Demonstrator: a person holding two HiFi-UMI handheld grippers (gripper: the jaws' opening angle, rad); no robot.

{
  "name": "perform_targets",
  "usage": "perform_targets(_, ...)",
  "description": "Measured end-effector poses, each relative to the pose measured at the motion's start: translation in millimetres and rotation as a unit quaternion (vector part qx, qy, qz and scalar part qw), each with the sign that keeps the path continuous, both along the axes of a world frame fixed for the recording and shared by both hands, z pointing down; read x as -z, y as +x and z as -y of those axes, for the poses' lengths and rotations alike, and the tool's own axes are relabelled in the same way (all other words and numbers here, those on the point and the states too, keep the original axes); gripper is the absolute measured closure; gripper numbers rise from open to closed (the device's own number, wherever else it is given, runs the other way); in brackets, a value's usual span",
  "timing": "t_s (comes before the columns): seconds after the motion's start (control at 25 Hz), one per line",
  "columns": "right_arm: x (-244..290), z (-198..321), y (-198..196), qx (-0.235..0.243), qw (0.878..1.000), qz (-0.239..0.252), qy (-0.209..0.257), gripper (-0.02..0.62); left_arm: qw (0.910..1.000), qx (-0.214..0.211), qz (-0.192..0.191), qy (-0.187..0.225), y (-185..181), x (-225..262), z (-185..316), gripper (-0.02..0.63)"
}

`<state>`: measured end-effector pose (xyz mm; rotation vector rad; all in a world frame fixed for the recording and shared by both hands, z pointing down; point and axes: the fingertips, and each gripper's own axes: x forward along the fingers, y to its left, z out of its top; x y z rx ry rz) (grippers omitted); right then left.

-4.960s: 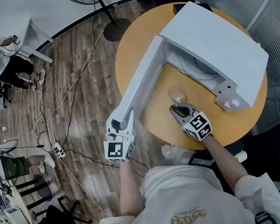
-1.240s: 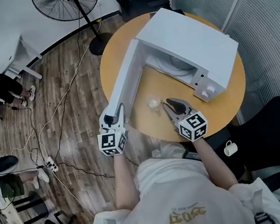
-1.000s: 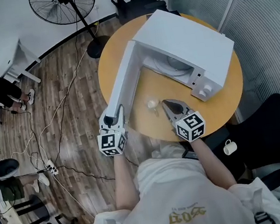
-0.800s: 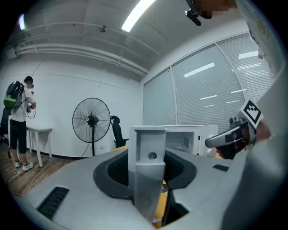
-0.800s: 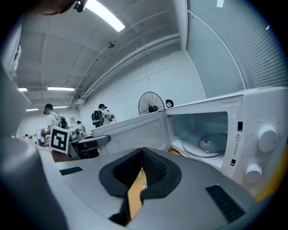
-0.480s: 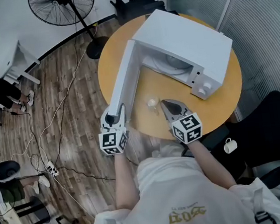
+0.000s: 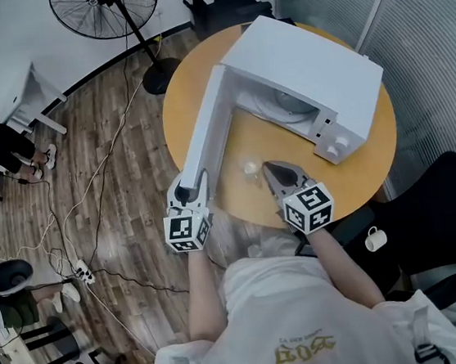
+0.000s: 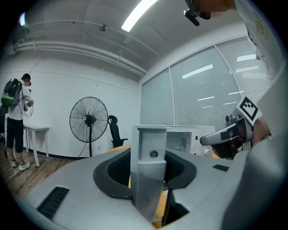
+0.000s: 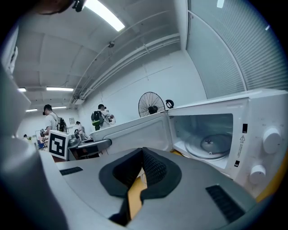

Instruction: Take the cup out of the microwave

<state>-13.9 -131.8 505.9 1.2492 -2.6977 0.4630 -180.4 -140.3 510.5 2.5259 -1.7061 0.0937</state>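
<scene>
Cup (image 7: 250, 168) stands on the round surface (image 7: 359, 177) in front of the open microwave (image 7: 305, 69), outside the cavity. Right claw (image 7: 267, 167) is fully closed and empty, tips just beside the cup. Left claw (image 7: 193, 186) is clamped on the free edge of the door (image 7: 205, 130).

Microwave (image 7: 304, 60) cavity (image 9: 202, 123) faces the person, only the turntable (image 9: 211, 143) inside, so entry from the front is free. The open door (image 7: 209, 130) walls off the left of the approach, with the left tongs (image 7: 193, 181) clamped on its outer end. The cup (image 7: 250, 168) stands on the worktop (image 7: 359, 173) in the wedge between the door and the closed right tongs (image 7: 268, 167). The strip along the microwave front is passable.
</scene>
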Motion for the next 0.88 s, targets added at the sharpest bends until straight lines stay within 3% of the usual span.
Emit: perform_targets(0.88,-19.1,0.2,-1.3,0.003,1.000,-0.025,-0.014,0.584,1.0000,-0.002,-0.003,0.003,0.0,0.9,0.1,0.431)
